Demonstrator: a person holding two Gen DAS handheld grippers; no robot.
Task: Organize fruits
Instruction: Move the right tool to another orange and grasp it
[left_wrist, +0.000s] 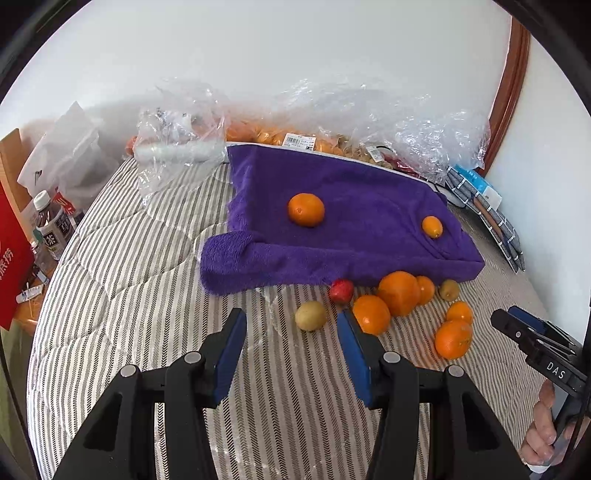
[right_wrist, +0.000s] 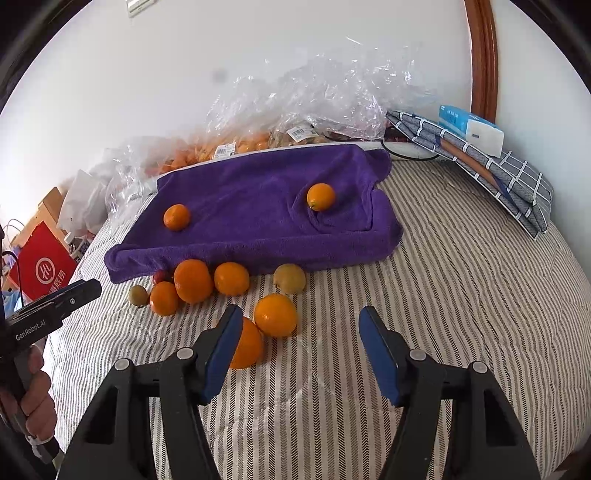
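Both pairs of blue-padded fingers stand apart with nothing between them: my left gripper (left_wrist: 291, 321) hovers partly open over the striped quilt (left_wrist: 122, 295), a yellow-green fruit (left_wrist: 311, 315) lying just beyond its tips, and my right gripper (right_wrist: 301, 321) is a little wider, also empty, with one orange (right_wrist: 245, 345) partly hidden behind its left finger (right_wrist: 221, 350).

I see most of the fruit lying loose on the quilt along the near edge of the purple towel (left_wrist: 343, 229): several oranges, a small red fruit (left_wrist: 341, 290) and another green one (left_wrist: 449, 290). Two oranges sit up on the towel, a larger one (left_wrist: 306, 209) toward the left and a smaller one (left_wrist: 432, 226) in a fold at the right.

Behind the towel, crinkled clear plastic bags (left_wrist: 369, 114) holding more fruit lie against a white wall (left_wrist: 295, 44). A folded checked cloth (right_wrist: 498, 177) with a tissue pack (right_wrist: 471, 129) rests at the right, by a wooden frame (right_wrist: 480, 55).
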